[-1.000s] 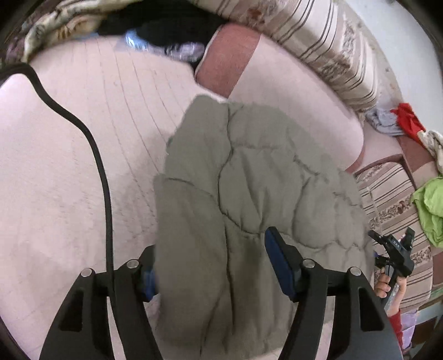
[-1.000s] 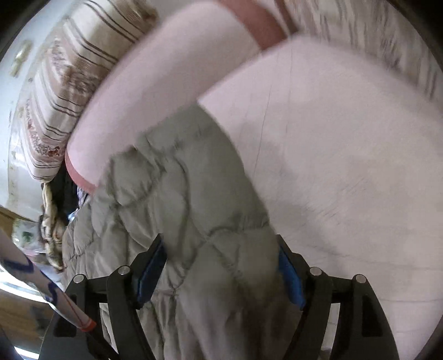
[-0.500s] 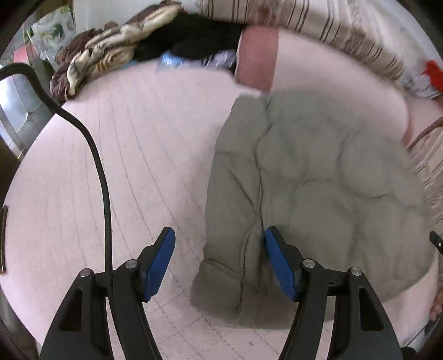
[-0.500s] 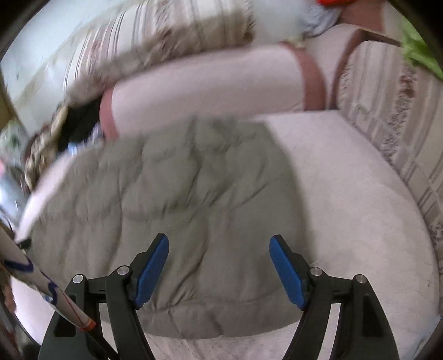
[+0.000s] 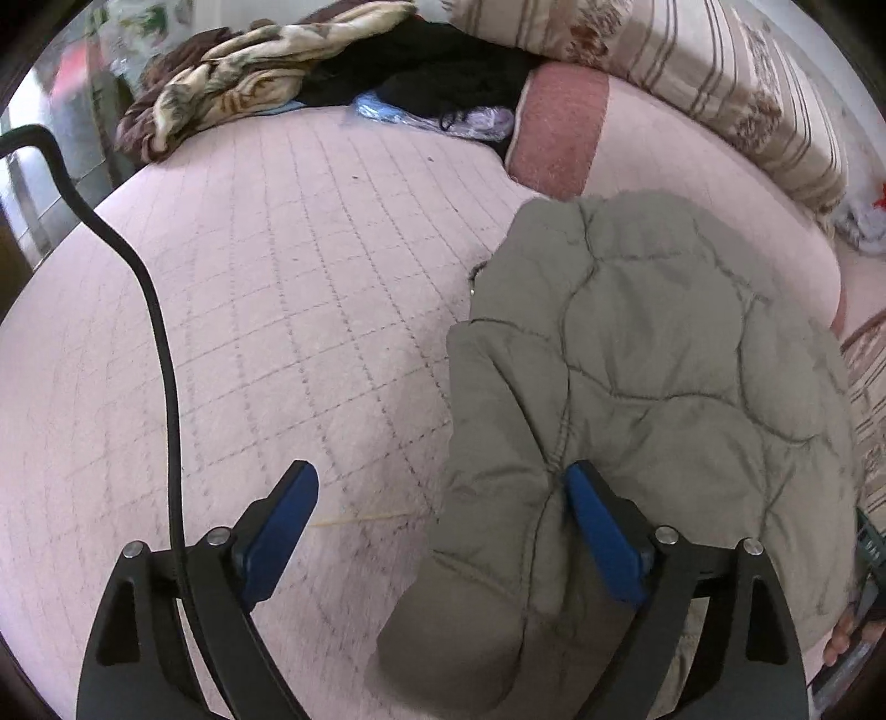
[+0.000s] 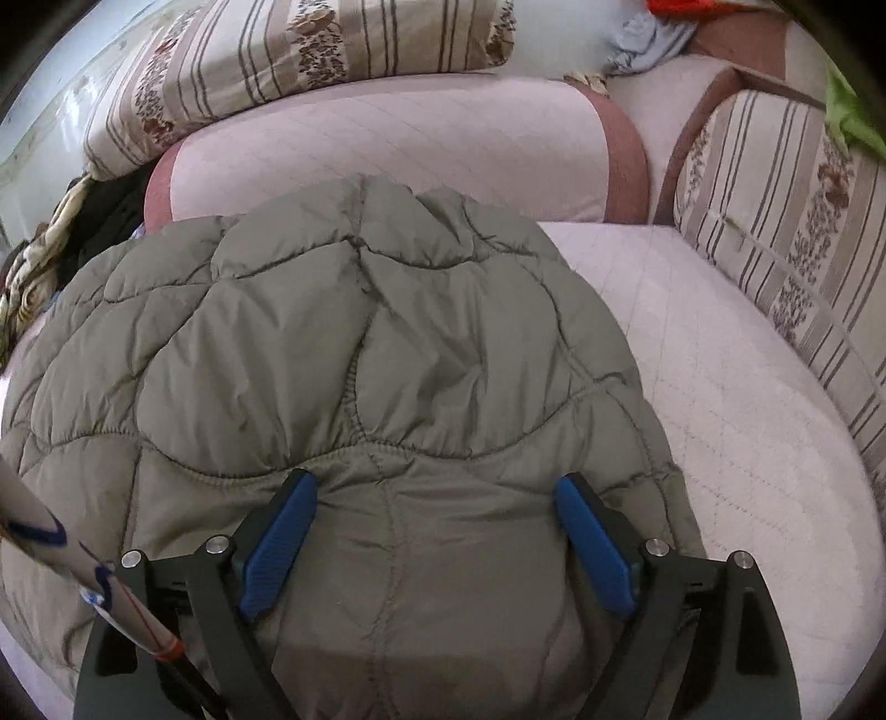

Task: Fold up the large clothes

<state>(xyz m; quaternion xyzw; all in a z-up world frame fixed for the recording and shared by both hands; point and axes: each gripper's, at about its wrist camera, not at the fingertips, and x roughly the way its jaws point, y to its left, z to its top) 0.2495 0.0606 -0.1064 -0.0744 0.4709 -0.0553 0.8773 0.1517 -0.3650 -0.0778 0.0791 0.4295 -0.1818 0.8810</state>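
Observation:
An olive-green quilted puffer jacket [image 5: 653, 376] lies folded on the pink quilted sofa seat [image 5: 288, 310], against a pink bolster. My left gripper [image 5: 443, 493] is open above the jacket's left edge; its right finger rests against the padded fabric and its left finger is over the bare seat. In the right wrist view the jacket [image 6: 343, 354] fills the middle. My right gripper [image 6: 434, 498] is open and empty, both blue pads just above the jacket's near hem.
Pink bolster [image 6: 387, 149] and striped floral cushions [image 6: 288, 50] line the back. A patterned blanket [image 5: 249, 72], black clothes [image 5: 432, 72] and a plastic bag lie at the far left. A striped armrest [image 6: 786, 232] stands at right. A black cable [image 5: 155, 332] crosses the left wrist view.
Both grippers have let go of the jacket and opened. It dropped flat onto the seat, and both grippers pulled back towards its near edge.

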